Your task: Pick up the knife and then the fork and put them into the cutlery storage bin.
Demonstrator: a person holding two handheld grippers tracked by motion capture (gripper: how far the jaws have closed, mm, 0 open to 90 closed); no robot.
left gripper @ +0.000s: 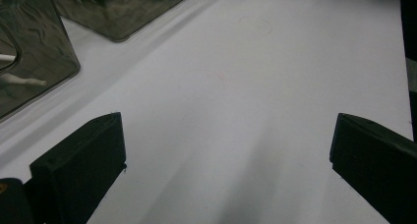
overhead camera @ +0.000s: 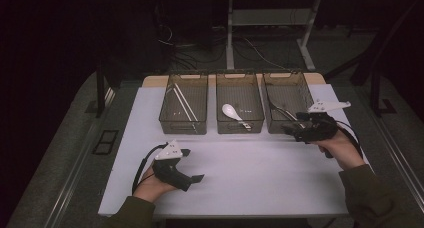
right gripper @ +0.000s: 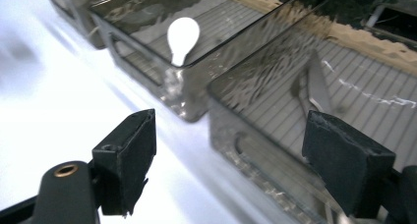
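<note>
with chopsticks [overhead camera: 182, 104], a white spoon [overhead camera: 233, 113] and a dark utensil [overhead camera: 278, 110] already sorted into the three bins across frame centre, both the left gripper [overhead camera: 192, 165] and right gripper [overhead camera: 291, 130] stand wide, empty, nothing visibly left on the white table [overhead camera: 260, 173].

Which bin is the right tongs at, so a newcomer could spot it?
On the white table, three dark see-through bins stand in a row. Take the right-hand bin, beside the middle bin that holds a white spoon. The right tongs hover at its near wall.
</note>
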